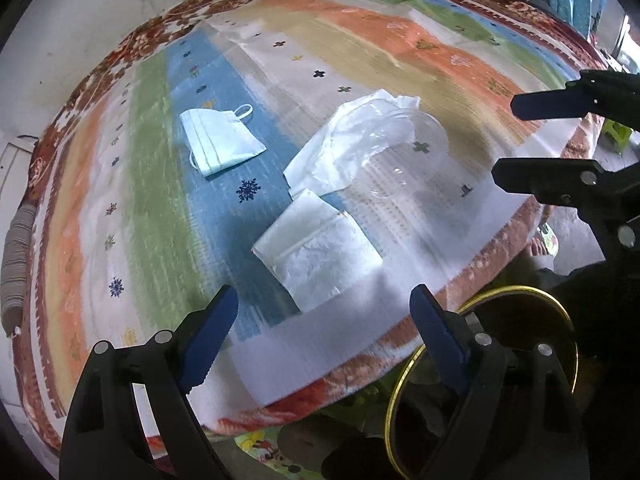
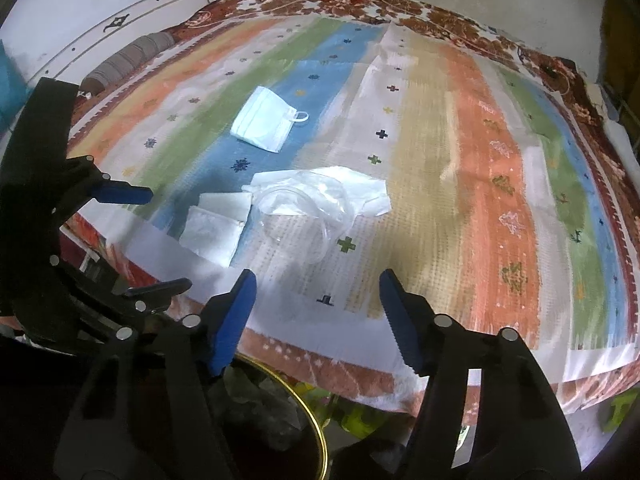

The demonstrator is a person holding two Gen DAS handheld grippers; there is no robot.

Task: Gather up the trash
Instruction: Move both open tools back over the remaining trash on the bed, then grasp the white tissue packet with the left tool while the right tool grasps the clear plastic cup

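Both tools angled steeply down: left tool point(image 1: 324, 332) gaping, empty; right tool point(image 2: 318, 312) apart, empty.

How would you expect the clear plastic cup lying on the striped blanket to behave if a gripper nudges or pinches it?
The clear plastic cup lies on its side, so a nudge would probably roll it. Its thin see-through wall suggests it is light and may crumple under a pinch. The smooth plastic could slip between the pads.

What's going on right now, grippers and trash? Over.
Left gripper and right gripper open, empty, above the bed edge. Face mask, folded tissue and clear plastic wrapper uncollected on the blanket. Nothing blocking.
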